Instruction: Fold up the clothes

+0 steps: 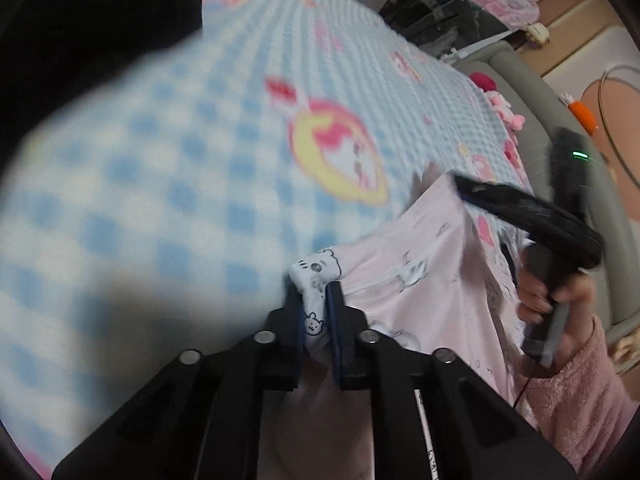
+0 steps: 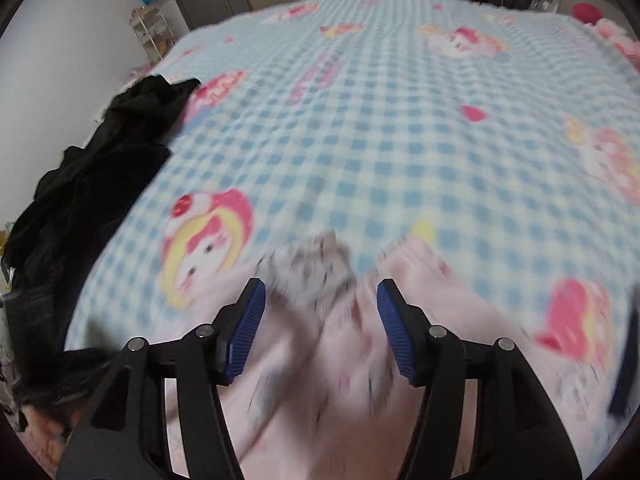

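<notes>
Checked bedspread — bare beyond pink garment

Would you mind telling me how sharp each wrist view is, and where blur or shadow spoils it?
Left wrist view: the printed cuff is sharp; the checked blanket is smeared, with a dark shadow at lower left. Right wrist view: the pink garment is motion-blurred, and fisheye bending darkens the corners.

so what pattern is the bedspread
Blue and white gingham bedspread with pink cartoon prints, clearest in the right wrist view.

Right hand-held gripper, pads apart, above pink garment on checked blanket.
</notes>
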A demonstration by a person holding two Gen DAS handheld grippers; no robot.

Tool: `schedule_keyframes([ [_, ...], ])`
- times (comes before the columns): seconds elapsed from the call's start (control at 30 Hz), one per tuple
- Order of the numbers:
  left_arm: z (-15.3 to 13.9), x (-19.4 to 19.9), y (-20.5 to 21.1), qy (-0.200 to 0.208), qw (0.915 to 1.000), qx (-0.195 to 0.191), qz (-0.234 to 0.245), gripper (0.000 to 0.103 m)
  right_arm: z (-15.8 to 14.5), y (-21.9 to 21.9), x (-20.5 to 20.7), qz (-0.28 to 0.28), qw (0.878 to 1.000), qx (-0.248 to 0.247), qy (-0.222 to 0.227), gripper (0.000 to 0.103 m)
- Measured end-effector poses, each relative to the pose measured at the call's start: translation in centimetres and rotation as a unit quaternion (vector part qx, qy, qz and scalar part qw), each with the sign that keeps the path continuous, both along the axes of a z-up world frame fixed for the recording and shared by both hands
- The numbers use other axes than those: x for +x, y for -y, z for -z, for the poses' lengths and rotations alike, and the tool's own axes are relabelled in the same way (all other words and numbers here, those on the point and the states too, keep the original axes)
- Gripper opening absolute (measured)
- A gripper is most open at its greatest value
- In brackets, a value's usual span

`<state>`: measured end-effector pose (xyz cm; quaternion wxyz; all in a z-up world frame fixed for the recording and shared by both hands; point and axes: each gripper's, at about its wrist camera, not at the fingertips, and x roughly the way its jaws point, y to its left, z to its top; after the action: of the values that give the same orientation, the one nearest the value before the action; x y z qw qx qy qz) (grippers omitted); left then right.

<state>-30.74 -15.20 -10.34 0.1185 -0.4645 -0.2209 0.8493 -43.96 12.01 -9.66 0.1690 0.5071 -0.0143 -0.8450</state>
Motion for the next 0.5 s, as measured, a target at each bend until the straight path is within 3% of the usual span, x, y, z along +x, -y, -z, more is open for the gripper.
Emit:
schedule_keyframes([
  [0.1,-3.9,-0.2,1.7,-0.036,0.9962,-0.073,-0.032,0.009,-0.1,0.2,-0.7,0.005,1.0,-0.031,-0.001,0.06],
  [0.2,-4.7,-1.0,2.7,-0.034,0.9863,-0.156,-0.04,0.01,-0.8,0.6,-0.3,-0.011,0.999,-0.045,-0.021,0.067],
  [0.3,-2.3,-1.0,4.7,-0.008,0.996,-0.088,-0.016,0.029,0.2,1.1,-0.7,-0.013,1.0,0.004,-0.022,0.067],
  [0.33,-1.4,-0.3,5.9,-0.002,0.9975,-0.066,-0.026,0.043,0.7,1.0,-0.9,-0.012,1.0,0.011,-0.015,0.067],
  [0.43,0.3,0.4,7.7,0.01,0.9986,-0.032,-0.042,0.044,1.6,0.9,-1.3,-0.025,1.0,0.006,0.003,0.068],
  [0.5,0.9,0.7,8.4,0.013,0.9989,-0.002,-0.045,0.044,2.1,1.6,-1.4,-0.047,0.999,0.02,0.008,0.076],
])
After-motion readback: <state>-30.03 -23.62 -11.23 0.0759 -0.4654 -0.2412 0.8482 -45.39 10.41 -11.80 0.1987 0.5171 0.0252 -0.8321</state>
